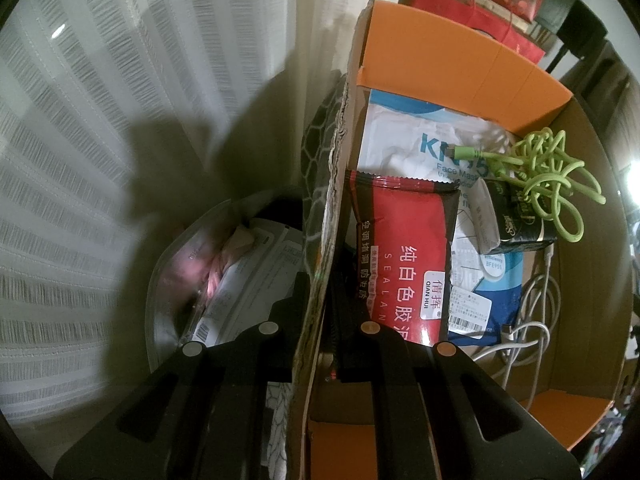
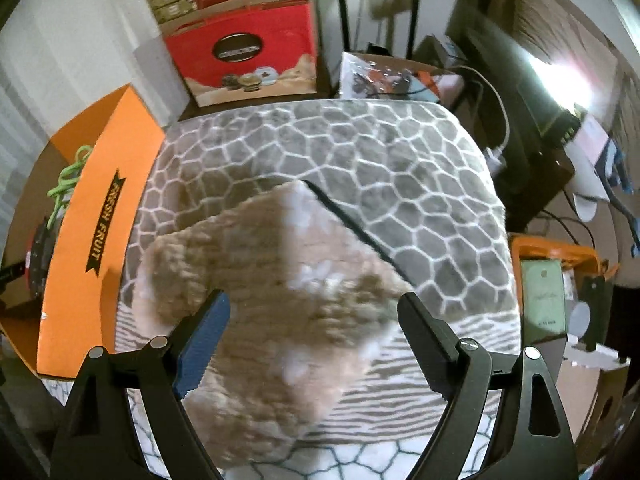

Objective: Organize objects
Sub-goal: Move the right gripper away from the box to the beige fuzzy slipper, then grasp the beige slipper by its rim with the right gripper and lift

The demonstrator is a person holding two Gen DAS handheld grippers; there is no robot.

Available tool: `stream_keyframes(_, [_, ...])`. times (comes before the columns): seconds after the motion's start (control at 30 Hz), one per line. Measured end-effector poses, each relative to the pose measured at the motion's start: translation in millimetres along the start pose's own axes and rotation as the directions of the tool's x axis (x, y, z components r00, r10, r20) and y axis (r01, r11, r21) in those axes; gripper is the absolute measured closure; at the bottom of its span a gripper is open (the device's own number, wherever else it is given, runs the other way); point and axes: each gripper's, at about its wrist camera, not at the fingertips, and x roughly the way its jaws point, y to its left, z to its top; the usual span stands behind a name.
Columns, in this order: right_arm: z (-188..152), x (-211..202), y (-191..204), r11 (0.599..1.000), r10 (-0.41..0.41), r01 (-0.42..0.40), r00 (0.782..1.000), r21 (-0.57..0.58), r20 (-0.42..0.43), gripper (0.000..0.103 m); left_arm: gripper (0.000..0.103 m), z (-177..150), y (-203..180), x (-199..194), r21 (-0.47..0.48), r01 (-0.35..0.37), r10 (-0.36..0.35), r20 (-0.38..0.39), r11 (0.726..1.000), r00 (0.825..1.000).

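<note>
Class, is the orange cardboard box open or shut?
Open: the orange cardboard box has no lid over it, and its green cable and packets show.

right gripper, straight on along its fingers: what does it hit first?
Most likely the fuzzy tan cloth lying on the grey honeycomb blanket. The right gripper is open, angled down at it, nothing in between. The cloth is blurred, so the gap is unclear.

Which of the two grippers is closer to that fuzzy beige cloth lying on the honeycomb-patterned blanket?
Right. The right gripper hangs open just above the fuzzy beige cloth; the left gripper is away at the orange cardboard box, clamped on its side wall.
</note>
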Motion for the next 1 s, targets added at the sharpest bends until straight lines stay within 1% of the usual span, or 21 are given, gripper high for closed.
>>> stream_keyframes(0.2, [-7, 1, -18, 0.999, -0.002, 0.003, 1.000, 0.049, -0.015, 0.016, 0.094, 0, 0, 0, 0.000, 0.000, 0.000, 0.000, 1.000, 1.000])
stream_keyframes(0.3, [-10, 5, -24, 0.997, 0.011, -0.009, 1.000, 0.074, -0.027, 0.016, 0.094, 0, 0, 0, -0.001, 0.000, 0.000, 0.000, 1.000, 1.000])
stream_keyframes(0.43, [-15, 15, -33, 0.990, 0.059, -0.052, 0.997, 0.127, -0.053, 0.016, 0.094, 0, 0, 0, -0.001, 0.001, -0.001, 0.000, 1.000, 1.000])
stream_keyframes(0.5, [-18, 19, -34, 0.987, 0.082, -0.072, 0.995, 0.146, -0.061, 0.018, 0.094, 0, 0, 0, 0.000, 0.000, 0.000, 0.000, 1.000, 1.000])
stream_keyframes(0.57, [-20, 22, -32, 0.986, 0.095, -0.086, 0.994, 0.144, -0.060, 0.024, 0.094, 0, 0, 0, -0.001, 0.001, -0.001, 0.000, 1.000, 1.000])
stream_keyframes(0.63, [-20, 23, -28, 0.987, 0.105, -0.096, 0.992, 0.132, -0.064, 0.040, 0.094, 0, 0, 0, 0.000, 0.000, 0.000, 0.000, 1.000, 1.000])
stream_keyframes(0.7, [-19, 24, -26, 0.989, 0.089, -0.081, 0.994, 0.121, -0.063, 0.045, 0.094, 0, 0, 0, -0.001, 0.001, -0.001, 0.000, 1.000, 1.000])
stream_keyframes(0.77, [-18, 23, -25, 0.990, 0.086, -0.079, 0.995, 0.116, -0.056, 0.064, 0.094, 0, 0, 0, -0.001, 0.001, -0.001, 0.000, 1.000, 1.000])
stream_keyframes(0.8, [-17, 22, -25, 0.990, 0.088, -0.081, 0.995, 0.116, -0.050, 0.069, 0.094, 0, 0, 0, -0.001, 0.001, -0.001, -0.001, 1.000, 1.000])
stream_keyframes(0.87, [-15, 18, -23, 0.988, 0.111, -0.106, 0.993, 0.114, -0.035, 0.083, 0.094, 0, 0, 0, -0.001, 0.001, -0.001, -0.001, 1.000, 1.000])
stream_keyframes(0.93, [-11, 11, -20, 0.987, 0.122, -0.121, 0.992, 0.102, -0.008, 0.087, 0.094, 0, 0, 0, -0.001, 0.002, -0.002, 0.000, 1.000, 1.000])
stream_keyframes(1.0, [-7, 3, -16, 0.988, 0.125, -0.126, 0.992, 0.087, 0.018, 0.089, 0.094, 0, 0, 0, -0.002, 0.003, -0.003, 0.000, 1.000, 1.000])
